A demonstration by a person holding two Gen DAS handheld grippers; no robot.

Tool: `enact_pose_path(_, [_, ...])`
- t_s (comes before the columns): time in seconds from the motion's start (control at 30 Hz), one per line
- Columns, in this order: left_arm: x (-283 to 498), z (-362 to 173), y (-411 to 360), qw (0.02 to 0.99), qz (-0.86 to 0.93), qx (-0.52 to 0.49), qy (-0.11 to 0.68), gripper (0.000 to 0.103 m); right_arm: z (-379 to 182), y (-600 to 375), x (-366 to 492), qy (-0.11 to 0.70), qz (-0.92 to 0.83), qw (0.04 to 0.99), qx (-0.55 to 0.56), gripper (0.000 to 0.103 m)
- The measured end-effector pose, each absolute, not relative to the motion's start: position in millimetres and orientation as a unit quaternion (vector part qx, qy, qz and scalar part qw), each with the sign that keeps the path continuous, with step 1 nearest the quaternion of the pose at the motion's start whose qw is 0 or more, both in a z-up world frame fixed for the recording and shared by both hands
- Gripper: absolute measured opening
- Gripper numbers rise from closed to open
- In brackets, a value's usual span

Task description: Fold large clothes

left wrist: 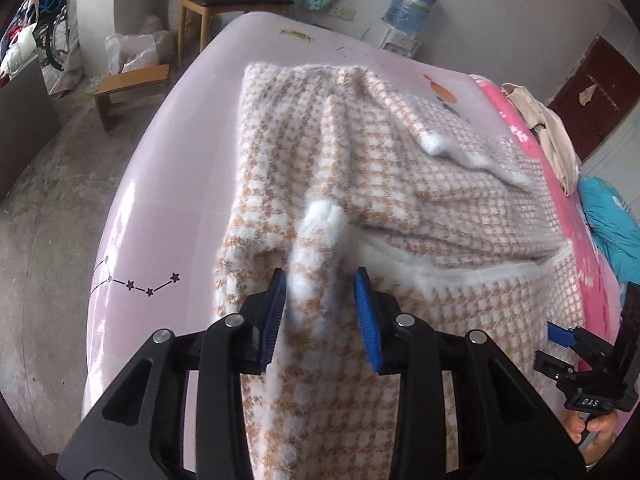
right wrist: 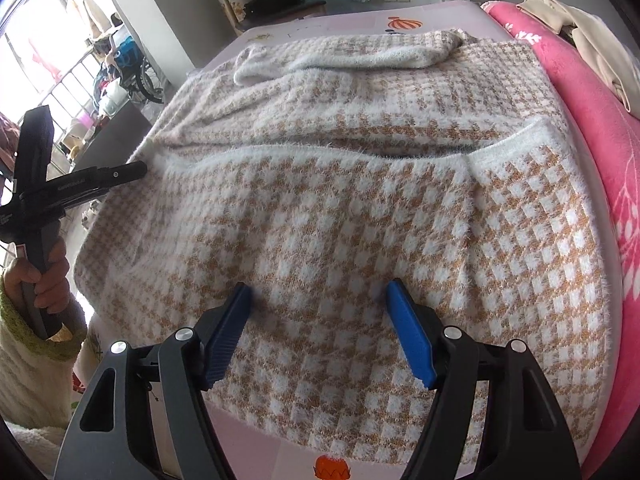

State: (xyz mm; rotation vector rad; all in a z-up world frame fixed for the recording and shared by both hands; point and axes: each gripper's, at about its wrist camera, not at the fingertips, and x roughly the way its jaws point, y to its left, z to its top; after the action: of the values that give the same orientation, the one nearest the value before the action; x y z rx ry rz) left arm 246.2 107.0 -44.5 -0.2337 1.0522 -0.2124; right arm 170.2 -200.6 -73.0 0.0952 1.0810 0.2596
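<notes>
The fuzzy tan-and-white checked sweater (right wrist: 340,208) was spread out on the pale pink tabletop (left wrist: 168,208), with a pink blanket (right wrist: 592,120) bunched along its far side. The left gripper (left wrist: 320,300) had its blue pads pinched in on a raised fold of the knit near the white cuff (left wrist: 320,216), so it looked like it had cloth clamped. The right gripper (right wrist: 320,320) sat with its fingers spread fairly wide, tips pressed down on the near part of the sweater with fabric between them, nothing clearly grabbed.
</notes>
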Motion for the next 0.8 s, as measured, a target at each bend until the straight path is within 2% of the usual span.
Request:
enact_pose_path(0.23, [246,-42,113,0.841,-0.173,-0.164,0.485,0.033,-74,-200,171,0.515,0.121,0.848,0.045,0.068])
enact_pose_path(0.37, [249,-51,108,0.84,-0.133,-0.12,0.511,0.034,-75,-200,171,0.513,0.121,0.848,0.044,0.068])
enact_pose_path(0.8, [234,-48,76,0.855,-0.079,-0.002,0.512,0.035,-75,-200,170,0.513,0.12,0.849,0.046,0.069])
